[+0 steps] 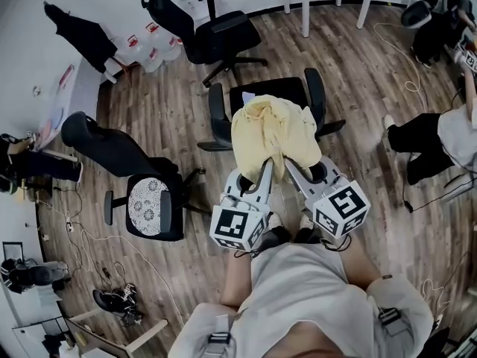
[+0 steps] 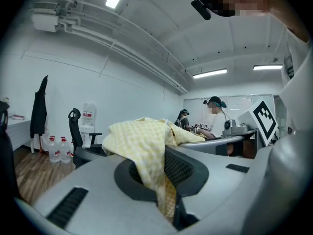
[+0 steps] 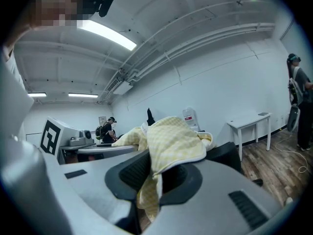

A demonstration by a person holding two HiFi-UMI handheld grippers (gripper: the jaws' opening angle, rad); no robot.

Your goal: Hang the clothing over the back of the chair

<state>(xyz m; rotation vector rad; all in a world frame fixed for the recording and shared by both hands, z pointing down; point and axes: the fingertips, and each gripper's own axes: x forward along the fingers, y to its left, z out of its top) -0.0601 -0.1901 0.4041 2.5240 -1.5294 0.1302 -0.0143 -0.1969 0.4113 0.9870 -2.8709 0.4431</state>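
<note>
I see pale yellow clothing with little checks, a black chair and a brown wooden floor

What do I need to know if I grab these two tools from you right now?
Left tool: shut on the yellow shirt.
Right tool: shut on the same shirt.
The shirt hangs bunched between them, over the black chair just in front. I can't tell if it touches the chair's back.
Done: shirt picked up and brought to the chair.
Left: probably lay it over the back, then open both tools.
</note>
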